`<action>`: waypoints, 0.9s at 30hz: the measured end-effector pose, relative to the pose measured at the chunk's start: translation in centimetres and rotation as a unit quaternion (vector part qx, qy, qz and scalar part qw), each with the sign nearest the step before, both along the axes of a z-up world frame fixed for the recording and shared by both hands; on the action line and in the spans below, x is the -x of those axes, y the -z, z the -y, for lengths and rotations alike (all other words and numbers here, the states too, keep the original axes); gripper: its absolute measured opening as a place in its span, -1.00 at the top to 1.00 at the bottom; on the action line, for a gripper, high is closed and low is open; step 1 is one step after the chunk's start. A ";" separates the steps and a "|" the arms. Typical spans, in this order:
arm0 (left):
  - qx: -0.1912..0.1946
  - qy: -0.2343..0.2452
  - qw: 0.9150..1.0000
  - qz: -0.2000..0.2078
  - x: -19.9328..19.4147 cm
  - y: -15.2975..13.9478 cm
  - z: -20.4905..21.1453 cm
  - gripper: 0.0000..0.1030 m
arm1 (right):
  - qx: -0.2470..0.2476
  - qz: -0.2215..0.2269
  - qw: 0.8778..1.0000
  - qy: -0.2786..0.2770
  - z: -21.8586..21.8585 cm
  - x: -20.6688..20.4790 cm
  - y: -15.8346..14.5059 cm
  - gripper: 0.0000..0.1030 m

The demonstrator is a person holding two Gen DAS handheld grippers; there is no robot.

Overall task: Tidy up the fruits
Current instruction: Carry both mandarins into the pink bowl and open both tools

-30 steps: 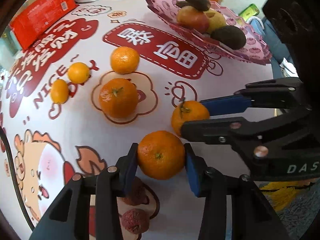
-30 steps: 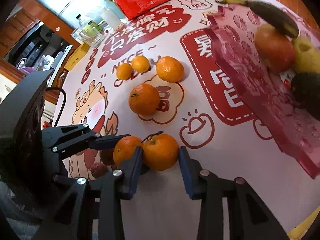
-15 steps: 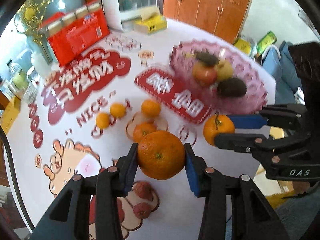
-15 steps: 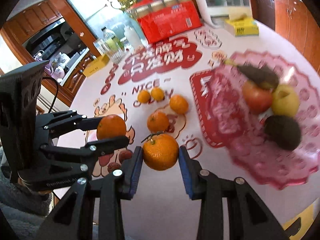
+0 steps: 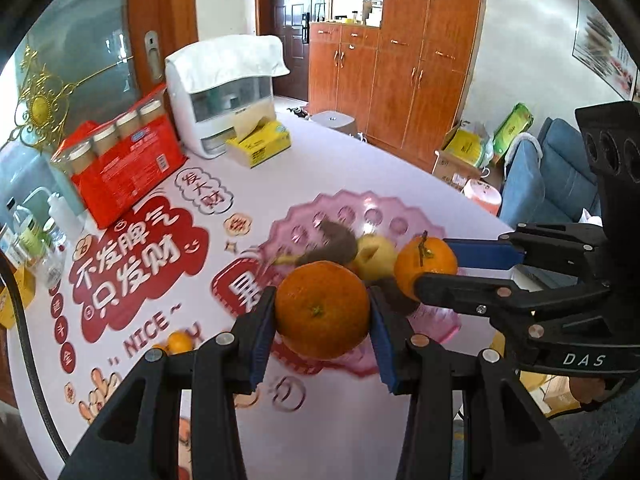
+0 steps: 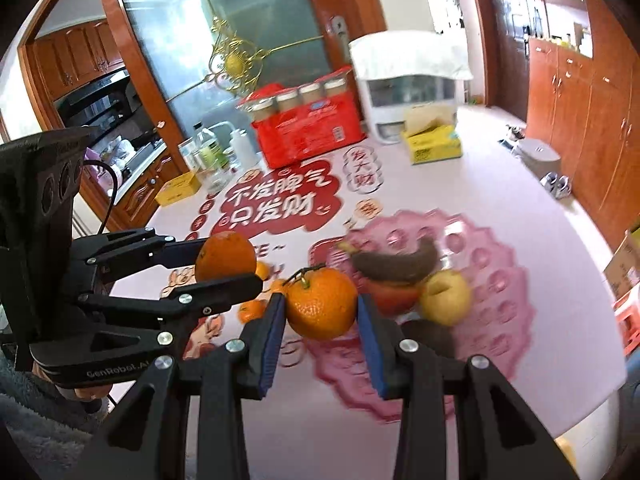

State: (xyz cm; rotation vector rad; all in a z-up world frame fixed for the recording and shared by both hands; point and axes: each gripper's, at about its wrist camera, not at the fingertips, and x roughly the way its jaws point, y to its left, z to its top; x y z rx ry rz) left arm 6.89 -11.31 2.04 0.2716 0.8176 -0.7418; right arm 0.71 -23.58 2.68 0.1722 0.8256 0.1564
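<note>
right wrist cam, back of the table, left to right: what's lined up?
Yellow carton → clear bottles → red multipack → white appliance → yellow tissue box.

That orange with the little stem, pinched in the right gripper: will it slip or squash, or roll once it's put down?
The stemmed orange looks firm: held in the right gripper, it shows no visible denting. Its dimpled skin probably helps the grip. Being round, it would likely roll if set on the pink fruit plate, unless it lodges against the apple.
</note>
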 end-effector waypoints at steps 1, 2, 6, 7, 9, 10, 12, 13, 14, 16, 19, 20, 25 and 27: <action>0.000 -0.003 1.000 0.000 -0.1 0.2 0.6 0.18 | 0.003 0.000 1.000 0.001 0.5 0.0 0.0 0.29; -0.001 -0.006 1.000 -0.001 -0.2 0.4 1.4 0.18 | 0.005 -0.001 1.000 0.001 1.2 -0.1 0.0 0.29; -0.004 -0.028 0.999 -0.015 -1.0 2.1 3.8 0.18 | 0.016 -0.014 1.000 0.001 4.0 -1.0 0.5 0.29; -0.005 -0.036 0.999 -0.023 -1.4 2.7 4.3 0.18 | 0.019 -0.015 1.000 0.001 4.5 -1.2 0.7 0.29; -0.007 -0.058 0.998 -0.040 -1.9 3.8 5.2 0.18 | 0.030 -0.017 0.999 -0.001 5.7 -1.7 1.2 0.29; -0.007 -0.066 0.997 -0.047 -2.1 4.2 5.5 0.18 | 0.035 -0.018 0.999 -0.002 6.3 -1.9 1.4 0.29; -0.011 -0.087 0.994 -0.062 -2.6 5.2 5.9 0.18 | 0.039 -0.023 0.999 -0.001 7.2 -2.2 1.8 0.29; -0.014 -0.095 0.993 -0.067 -2.7 5.8 6.1 0.18 | 0.039 -0.027 0.999 -0.001 7.7 -2.4 2.1 0.29; -0.017 -0.102 0.992 -0.073 -2.8 6.2 6.3 0.18 | 0.040 -0.031 0.999 0.000 8.1 -2.6 2.4 0.29; -0.025 -0.115 0.989 -0.086 -2.9 7.3 6.7 0.18 | 0.048 -0.042 0.998 0.002 8.8 -3.0 3.1 0.29; -0.031 -0.132 0.985 -0.107 -3.0 8.9 7.2 0.18 | 0.057 -0.061 0.997 0.003 9.7 -3.4 4.7 0.29; -0.033 -0.133 0.984 -0.112 -3.0 9.3 7.3 0.18 | 0.058 -0.068 0.996 0.004 9.9 -3.6 5.2 0.29; -0.045 -0.139 0.981 -0.128 -2.9 11.0 8.0 0.18 | 0.067 -0.100 0.993 0.004 10.7 -4.0 7.6 0.29; -0.050 -0.140 0.980 -0.135 -2.8 11.6 8.1 0.18 | 0.072 -0.107 0.992 0.003 10.7 -4.1 8.1 0.29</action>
